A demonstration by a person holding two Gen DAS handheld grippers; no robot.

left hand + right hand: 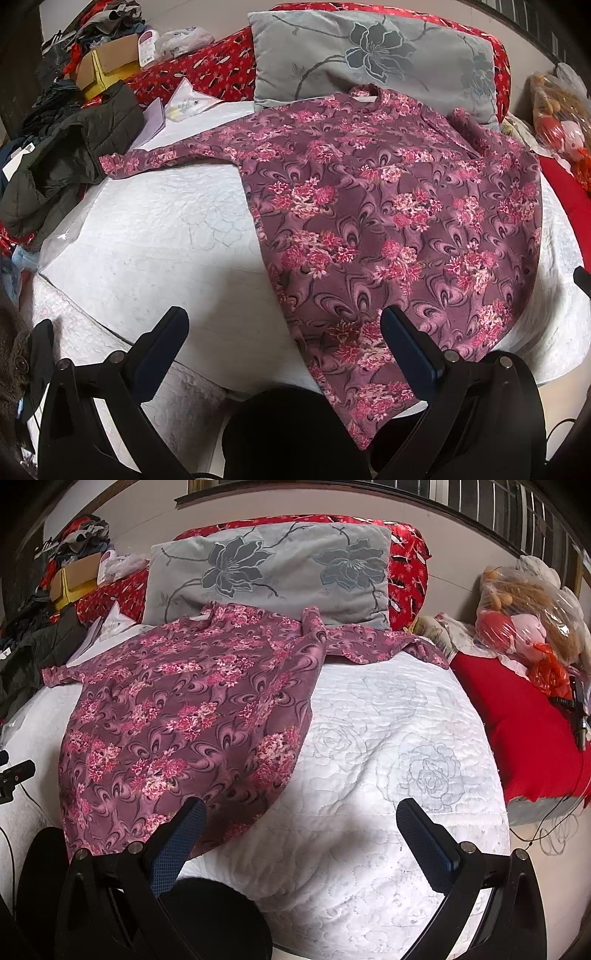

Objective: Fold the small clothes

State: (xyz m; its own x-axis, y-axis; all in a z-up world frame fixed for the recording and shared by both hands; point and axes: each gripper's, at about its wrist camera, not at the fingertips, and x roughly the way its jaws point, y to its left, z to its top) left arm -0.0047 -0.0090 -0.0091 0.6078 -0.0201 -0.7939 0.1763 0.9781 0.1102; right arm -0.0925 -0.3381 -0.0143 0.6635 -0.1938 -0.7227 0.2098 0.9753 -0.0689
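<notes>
The flowery purple top [388, 221] lies flat on the white quilt [155, 229], neck at 12 o'clock by the grey pillow [369, 55]. The left gripper [284, 332] and right gripper [301, 823] are wide open, holding nothing. A one-sided grab might bunch it.
</notes>
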